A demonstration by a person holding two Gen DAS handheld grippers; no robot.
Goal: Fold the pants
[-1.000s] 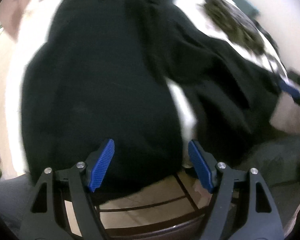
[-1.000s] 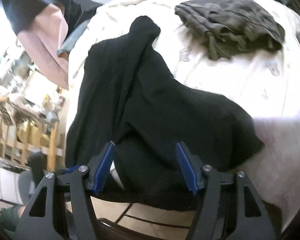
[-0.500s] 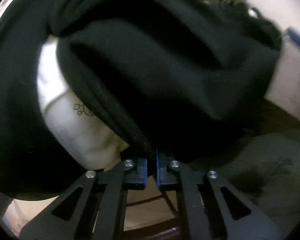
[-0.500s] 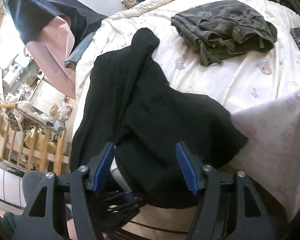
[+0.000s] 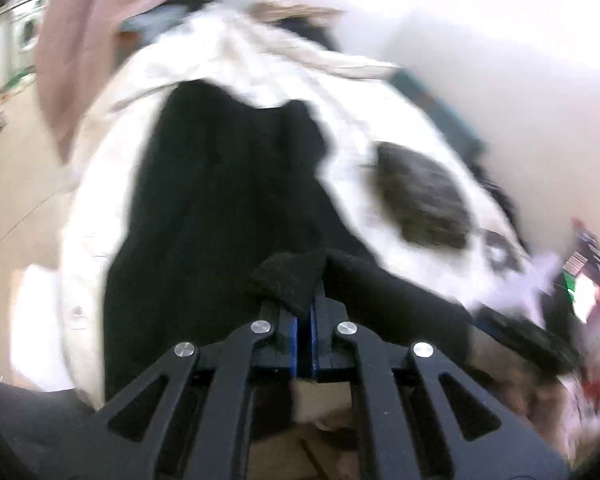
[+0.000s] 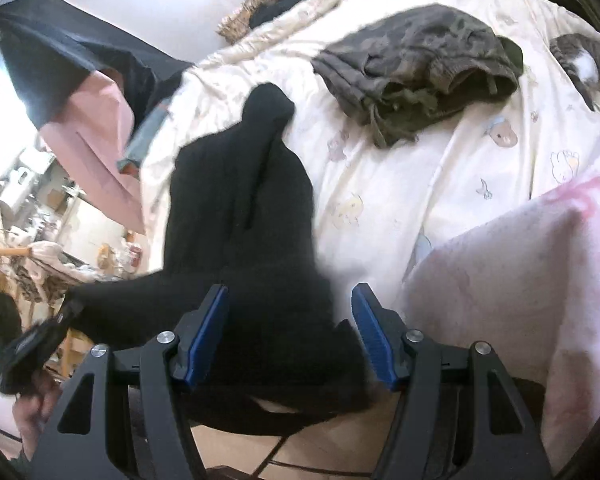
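Here the left gripper [image 5: 305, 320] clamps the black pants [image 5: 220, 200]; the right gripper [image 6: 290, 336] gapes astride them.

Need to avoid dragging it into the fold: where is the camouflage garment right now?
The camouflage garment lies bunched on the cream bedspread, upper right in the right wrist view, beyond and to the right of the black pants, not touching them.

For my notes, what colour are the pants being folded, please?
Plain black pants, clearest in the right wrist view.
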